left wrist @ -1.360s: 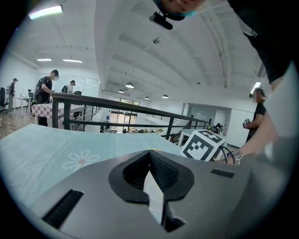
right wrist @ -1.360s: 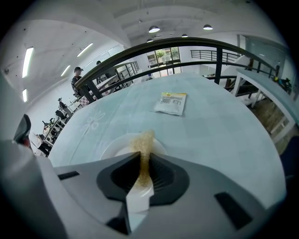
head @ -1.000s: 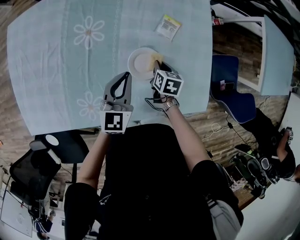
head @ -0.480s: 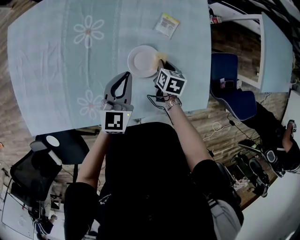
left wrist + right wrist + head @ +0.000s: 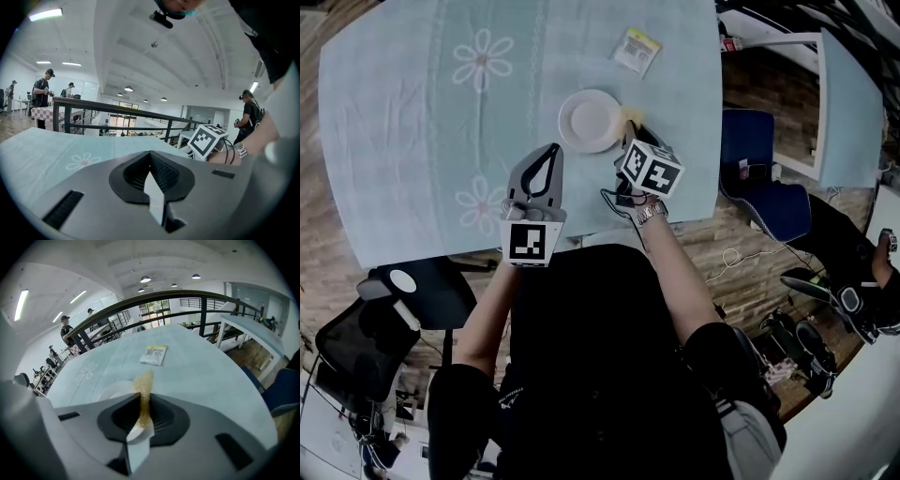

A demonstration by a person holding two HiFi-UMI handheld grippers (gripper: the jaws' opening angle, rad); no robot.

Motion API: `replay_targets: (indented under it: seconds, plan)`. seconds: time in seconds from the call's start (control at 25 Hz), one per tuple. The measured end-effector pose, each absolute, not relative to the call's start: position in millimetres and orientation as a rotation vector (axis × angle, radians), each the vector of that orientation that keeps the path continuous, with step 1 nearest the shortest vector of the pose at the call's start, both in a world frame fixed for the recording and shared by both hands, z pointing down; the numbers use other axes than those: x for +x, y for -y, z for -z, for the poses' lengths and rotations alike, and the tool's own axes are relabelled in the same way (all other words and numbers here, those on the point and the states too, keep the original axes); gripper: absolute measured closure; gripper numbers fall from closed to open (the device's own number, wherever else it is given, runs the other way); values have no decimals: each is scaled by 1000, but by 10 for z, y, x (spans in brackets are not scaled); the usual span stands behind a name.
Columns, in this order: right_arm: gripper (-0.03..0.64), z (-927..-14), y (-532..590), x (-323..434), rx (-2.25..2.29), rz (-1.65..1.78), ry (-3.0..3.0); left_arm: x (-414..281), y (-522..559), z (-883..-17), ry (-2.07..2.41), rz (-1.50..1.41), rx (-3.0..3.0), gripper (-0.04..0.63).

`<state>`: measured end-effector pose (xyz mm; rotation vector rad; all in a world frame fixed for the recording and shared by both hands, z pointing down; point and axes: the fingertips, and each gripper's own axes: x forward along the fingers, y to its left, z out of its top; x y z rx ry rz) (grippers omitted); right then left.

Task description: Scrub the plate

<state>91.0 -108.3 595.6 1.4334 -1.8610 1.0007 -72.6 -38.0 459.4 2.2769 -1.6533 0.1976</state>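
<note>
The white plate (image 5: 592,121) lies on the pale blue tablecloth (image 5: 412,141), ahead of both grippers. My right gripper (image 5: 630,127) is shut on a thin yellowish scrub pad (image 5: 630,114), which hangs just off the plate's right rim. In the right gripper view the scrub pad (image 5: 143,380) sticks up from between the closed jaws of the right gripper (image 5: 142,405), and the plate (image 5: 112,391) shows just to their left. My left gripper (image 5: 551,152) rests near the plate's lower left, apart from it. The left gripper (image 5: 151,157) is shut with nothing in it.
A small printed packet (image 5: 637,51) lies beyond the plate, also the packet (image 5: 154,355) in the right gripper view. The table's near edge runs just behind the grippers. A blue chair (image 5: 759,178) stands off the right edge. People stand far off behind a railing (image 5: 117,112).
My right gripper has drawn the scrub pad rightward, from over the plate's right rim to just beside it. The left gripper has stayed put.
</note>
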Motion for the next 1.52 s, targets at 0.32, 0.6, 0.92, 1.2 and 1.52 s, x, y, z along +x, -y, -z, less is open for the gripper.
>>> replay_targets:
  seconds: [0.32, 0.6, 0.92, 1.2, 1.52]
  plan:
    - [561, -5859, 961, 419, 1304, -1059, 1961, -798, 244, -4610, 1704, -194, 2232, 583]
    - [561, -5937, 748, 2, 1135, -1091, 2007, -873, 165, -4611, 1759, -196, 2186, 583]
    - [560, -6108, 673, -304, 1014, -1114, 2016, -1023, 84, -4670, 1806, -200, 2108, 583]
    - [560, -6164, 692, -291, 1000, -1158, 2003, -1029, 94, -4728, 1795, -224, 2090, 583]
    - [560, -6240, 700, -229, 1024, -1193, 1987, -884, 248, -4770, 1746, -224, 2128, 583]
